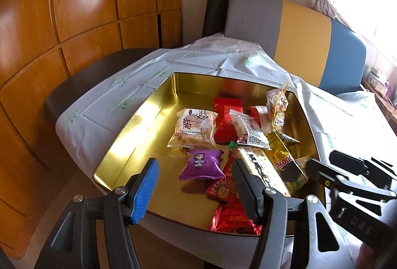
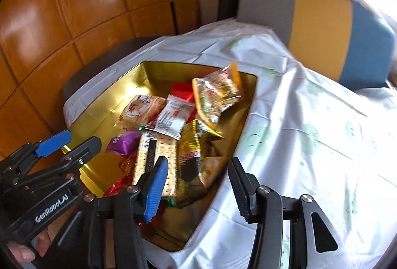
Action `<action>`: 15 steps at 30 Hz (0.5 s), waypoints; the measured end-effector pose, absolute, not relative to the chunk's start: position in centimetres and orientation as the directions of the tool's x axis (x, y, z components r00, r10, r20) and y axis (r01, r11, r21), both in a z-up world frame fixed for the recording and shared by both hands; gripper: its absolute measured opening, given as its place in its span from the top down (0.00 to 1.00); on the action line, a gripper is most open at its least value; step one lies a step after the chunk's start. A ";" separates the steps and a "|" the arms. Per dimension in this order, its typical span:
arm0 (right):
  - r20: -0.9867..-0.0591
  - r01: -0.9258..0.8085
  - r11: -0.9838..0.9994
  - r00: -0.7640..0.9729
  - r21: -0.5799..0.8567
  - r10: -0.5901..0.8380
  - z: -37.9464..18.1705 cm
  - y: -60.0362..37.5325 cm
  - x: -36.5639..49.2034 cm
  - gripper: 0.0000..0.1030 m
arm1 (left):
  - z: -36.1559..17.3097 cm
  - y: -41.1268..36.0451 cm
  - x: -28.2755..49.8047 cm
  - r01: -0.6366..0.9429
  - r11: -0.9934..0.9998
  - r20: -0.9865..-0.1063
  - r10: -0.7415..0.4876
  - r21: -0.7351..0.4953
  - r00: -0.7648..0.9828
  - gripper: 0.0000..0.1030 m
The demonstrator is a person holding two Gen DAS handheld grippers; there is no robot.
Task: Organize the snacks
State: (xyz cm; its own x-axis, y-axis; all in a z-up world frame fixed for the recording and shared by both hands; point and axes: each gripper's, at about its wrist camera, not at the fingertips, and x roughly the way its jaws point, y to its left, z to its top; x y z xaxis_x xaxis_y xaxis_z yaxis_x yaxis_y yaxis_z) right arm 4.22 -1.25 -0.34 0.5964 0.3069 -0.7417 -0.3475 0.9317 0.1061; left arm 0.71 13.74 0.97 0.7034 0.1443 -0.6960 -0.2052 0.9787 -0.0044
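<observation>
- A gold tin (image 1: 139, 117) sat on a desk (image 2: 310, 145) covered with a white cloth.
- Wrapped snacks lay piled in the tin's right half; its left half was bare.
- A purple packet (image 1: 201, 164) lay near the front, a pale biscuit packet (image 1: 193, 129) behind it, and a cracker pack (image 2: 156, 164) to the right.
- A clear bag of mixed snacks (image 2: 215, 95) leaned against the tin's far right wall.
- The left gripper (image 1: 194, 188) hovered over the tin's near edge, jaws wide, nothing between them.
- The right gripper (image 2: 196, 188) hung above the tin's near right rim, jaws apart and empty.
- A grey, yellow and blue seat back (image 1: 305, 45) stood beyond the desk.
</observation>
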 end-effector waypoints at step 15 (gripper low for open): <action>-0.722 -0.234 0.967 0.651 0.103 0.234 -0.2 -4.4 2.5 0.42 | 1.5 12.3 0.1 -0.186 0.983 -0.680 0.134 -0.003 0.721 0.40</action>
State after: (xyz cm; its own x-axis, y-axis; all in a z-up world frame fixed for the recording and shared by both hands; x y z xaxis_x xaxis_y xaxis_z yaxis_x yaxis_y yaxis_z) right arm 2.45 -4.35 -0.20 0.6511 0.2345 -0.7219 -0.2342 0.9667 0.1028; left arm 0.08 12.26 1.49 0.7206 0.1342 -0.6802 -0.1856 0.9826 -0.0028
